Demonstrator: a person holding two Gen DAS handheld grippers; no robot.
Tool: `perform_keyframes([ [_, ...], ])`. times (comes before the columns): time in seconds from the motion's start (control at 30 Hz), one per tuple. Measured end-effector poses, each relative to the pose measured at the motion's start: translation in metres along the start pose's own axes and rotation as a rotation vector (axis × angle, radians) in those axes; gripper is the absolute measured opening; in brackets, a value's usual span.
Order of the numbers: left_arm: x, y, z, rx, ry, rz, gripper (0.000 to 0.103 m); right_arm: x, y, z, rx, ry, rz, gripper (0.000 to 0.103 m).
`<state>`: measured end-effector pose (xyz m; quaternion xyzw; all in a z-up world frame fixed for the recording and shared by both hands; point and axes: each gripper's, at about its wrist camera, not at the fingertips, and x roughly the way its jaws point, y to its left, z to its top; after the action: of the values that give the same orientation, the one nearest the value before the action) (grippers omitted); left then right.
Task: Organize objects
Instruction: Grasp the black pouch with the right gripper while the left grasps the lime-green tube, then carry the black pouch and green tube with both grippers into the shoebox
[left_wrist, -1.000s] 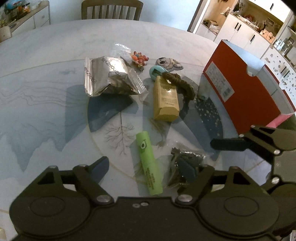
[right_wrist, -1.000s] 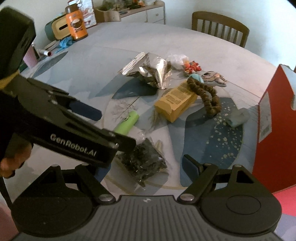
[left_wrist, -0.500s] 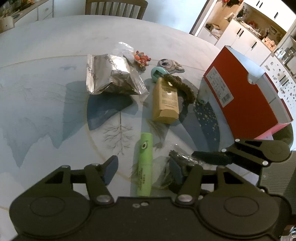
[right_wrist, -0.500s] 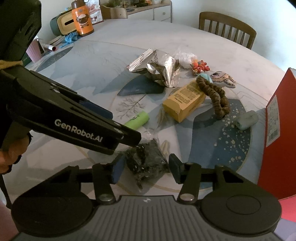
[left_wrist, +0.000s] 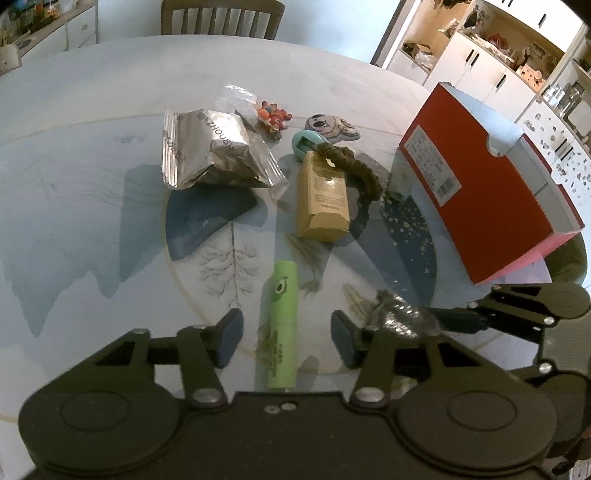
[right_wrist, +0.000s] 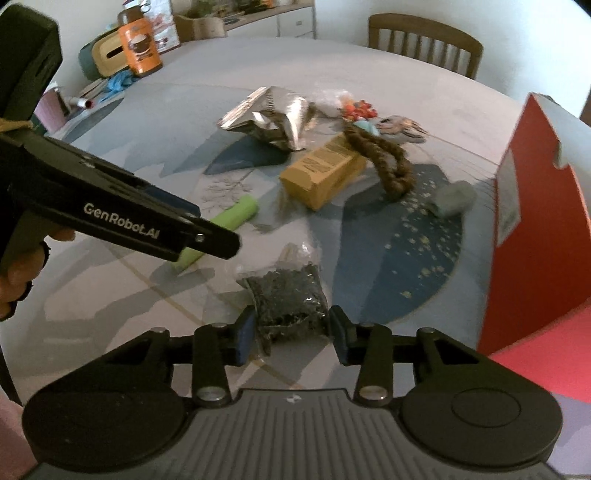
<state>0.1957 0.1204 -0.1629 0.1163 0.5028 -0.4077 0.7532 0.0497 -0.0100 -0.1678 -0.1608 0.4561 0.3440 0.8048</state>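
A lime green tube (left_wrist: 280, 325) lies on the patterned table, between the fingers of my left gripper (left_wrist: 286, 341), which is open with the pads clear of the tube's sides. In the right wrist view the same tube (right_wrist: 231, 219) pokes out past the left gripper (right_wrist: 218, 243). My right gripper (right_wrist: 291, 338) is shut on the near end of a clear bag of dark pieces (right_wrist: 288, 295). From the left wrist view, the bag (left_wrist: 397, 317) sits at the right gripper's tip (left_wrist: 436, 319).
Further back lie a silver foil pouch (left_wrist: 218, 147), a yellow carton (left_wrist: 325, 199), a brown scrunchie (left_wrist: 360, 168), a koala patch (left_wrist: 332, 125) and an orange toy (left_wrist: 273, 112). A red box (left_wrist: 480, 177) stands at the right. An orange jar (right_wrist: 140, 48) stands at the far left edge.
Both grippers narrowed. The right one closed from wide open onto the bag of dark pieces. The left one moved over the green tube, its fingers now on either side.
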Motion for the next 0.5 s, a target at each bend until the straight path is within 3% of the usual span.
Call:
perform_keyframes([
  [0.07, 0.001, -0.004, -0.001, 0.031, 0.000, 0.019, 0.039, -0.002, -0.003, -0.001, 0.015, -0.004, -0.004, 0.039],
  [0.2, 0.003, -0.014, -0.003, 0.097, 0.008, 0.038, 0.016, -0.006, -0.004, -0.003, 0.038, -0.015, -0.006, 0.038],
  [0.5, 0.000, -0.023, -0.006, 0.116, 0.014, 0.044, 0.015, -0.034, -0.011, -0.005, 0.095, -0.075, 0.016, 0.035],
])
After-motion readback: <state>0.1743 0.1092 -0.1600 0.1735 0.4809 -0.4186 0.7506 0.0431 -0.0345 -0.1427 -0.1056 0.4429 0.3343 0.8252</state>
